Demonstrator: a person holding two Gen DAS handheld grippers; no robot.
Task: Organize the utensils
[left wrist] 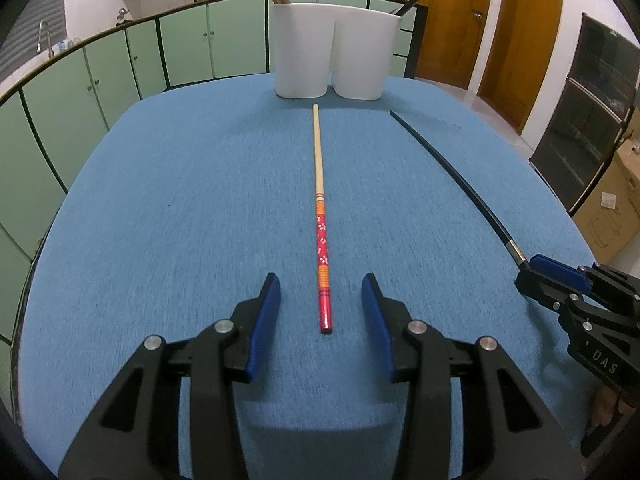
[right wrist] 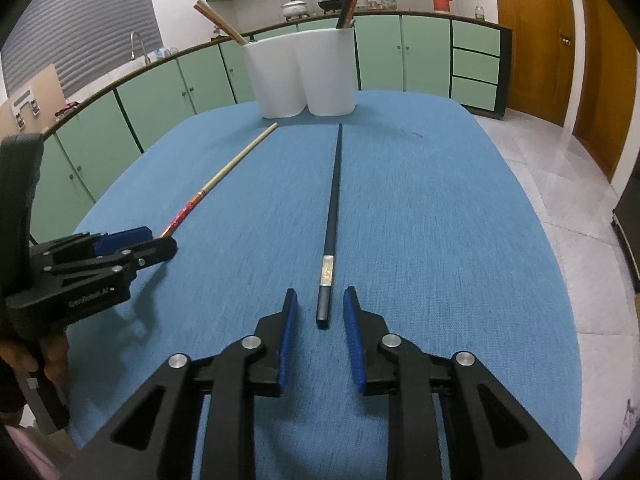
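Observation:
A wooden chopstick with a red and orange handle (left wrist: 321,216) lies on the blue tablecloth, its handle end between the open fingers of my left gripper (left wrist: 320,284). It also shows in the right wrist view (right wrist: 224,172). A black chopstick (right wrist: 331,216) lies parallel to it, its handle end between the open fingers of my right gripper (right wrist: 320,300); it also shows in the left wrist view (left wrist: 452,176). A white two-compartment holder (left wrist: 334,52) (right wrist: 304,72) stands at the table's far edge, with wooden chopsticks in its left cup and dark ones in its right cup.
The blue-clothed table (left wrist: 180,200) has rounded edges. Green kitchen cabinets (left wrist: 100,72) run behind it. Wooden doors (left wrist: 500,20) and a dark cabinet (left wrist: 588,120) stand to the right, with a cardboard box (left wrist: 616,208) on the floor.

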